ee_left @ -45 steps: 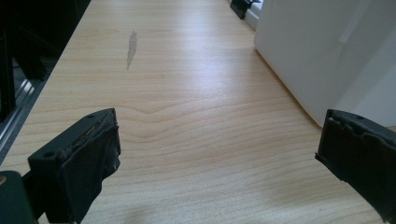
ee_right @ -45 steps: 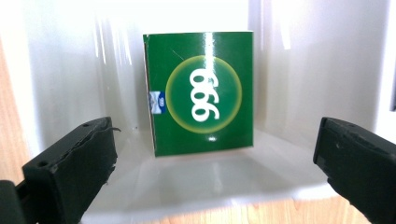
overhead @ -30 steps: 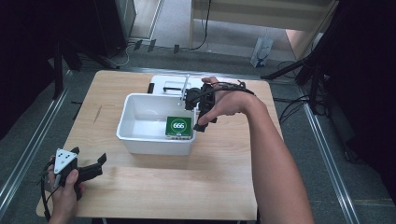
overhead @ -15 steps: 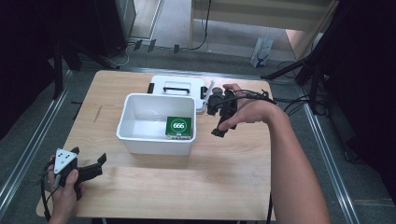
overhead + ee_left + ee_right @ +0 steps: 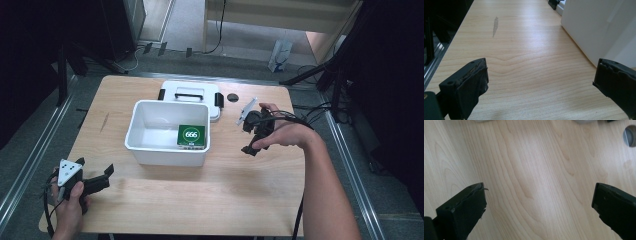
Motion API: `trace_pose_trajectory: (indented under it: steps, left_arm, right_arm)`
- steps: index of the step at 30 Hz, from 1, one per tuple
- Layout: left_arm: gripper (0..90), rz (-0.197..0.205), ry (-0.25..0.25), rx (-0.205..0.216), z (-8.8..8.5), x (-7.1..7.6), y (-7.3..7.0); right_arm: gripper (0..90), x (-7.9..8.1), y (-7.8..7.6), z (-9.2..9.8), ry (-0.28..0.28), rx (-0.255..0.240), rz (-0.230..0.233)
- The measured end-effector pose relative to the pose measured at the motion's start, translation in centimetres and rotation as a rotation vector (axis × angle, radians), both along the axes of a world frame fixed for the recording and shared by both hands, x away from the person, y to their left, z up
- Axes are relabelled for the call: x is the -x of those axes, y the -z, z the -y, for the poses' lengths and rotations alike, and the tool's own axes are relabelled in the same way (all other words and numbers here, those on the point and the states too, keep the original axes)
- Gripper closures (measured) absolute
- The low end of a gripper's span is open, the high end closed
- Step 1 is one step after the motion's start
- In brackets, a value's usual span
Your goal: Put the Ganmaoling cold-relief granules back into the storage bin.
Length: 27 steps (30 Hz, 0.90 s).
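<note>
— On the table (image 5: 210,200), what do you have?

— A white bin (image 5: 167,132) sits mid-table with a green card (image 5: 192,136) inside, against its right wall. Its lid (image 5: 192,94) lies flat just behind it.

— And your tools?

— My right gripper (image 5: 250,142) hovers right of the bin, jaws spread wide over bare wood, holding nothing. My left gripper (image 5: 102,177) rests near the front left corner, jaws also apart and empty.

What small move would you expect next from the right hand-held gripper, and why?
Probably a reach toward the white lid lying flat behind the open white box, to grip its black handle. The green packet already sits inside the box, the right hand-held gripper is open and empty over bare table, and the lid is the nearest loose item.
</note>
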<state>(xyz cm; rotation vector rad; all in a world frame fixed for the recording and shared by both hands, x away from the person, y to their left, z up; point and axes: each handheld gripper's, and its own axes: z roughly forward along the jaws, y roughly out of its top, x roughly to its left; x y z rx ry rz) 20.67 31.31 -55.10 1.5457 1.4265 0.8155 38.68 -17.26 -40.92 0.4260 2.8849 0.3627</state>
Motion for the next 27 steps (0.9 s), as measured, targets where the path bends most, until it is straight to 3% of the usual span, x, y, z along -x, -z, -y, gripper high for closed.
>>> trace_pose_trajectory:
  steps: [15,23,27]
  left_arm:
    - [0.0,0.0,-0.004,0.0,0.0,0.1,0.0]
    - [0.0,-0.001,-0.003,-0.001,0.0,0.1,0.0]
    - [0.0,-0.004,-0.003,0.0,0.0,0.1,0.0]
  right_arm:
    - [0.0,1.7,4.4,4.7,0.118,-0.112,0.025]
    - [0.0,3.2,6.6,7.2,0.204,-0.229,0.051]
    - [0.0,4.3,7.6,8.5,0.252,-0.312,0.092]
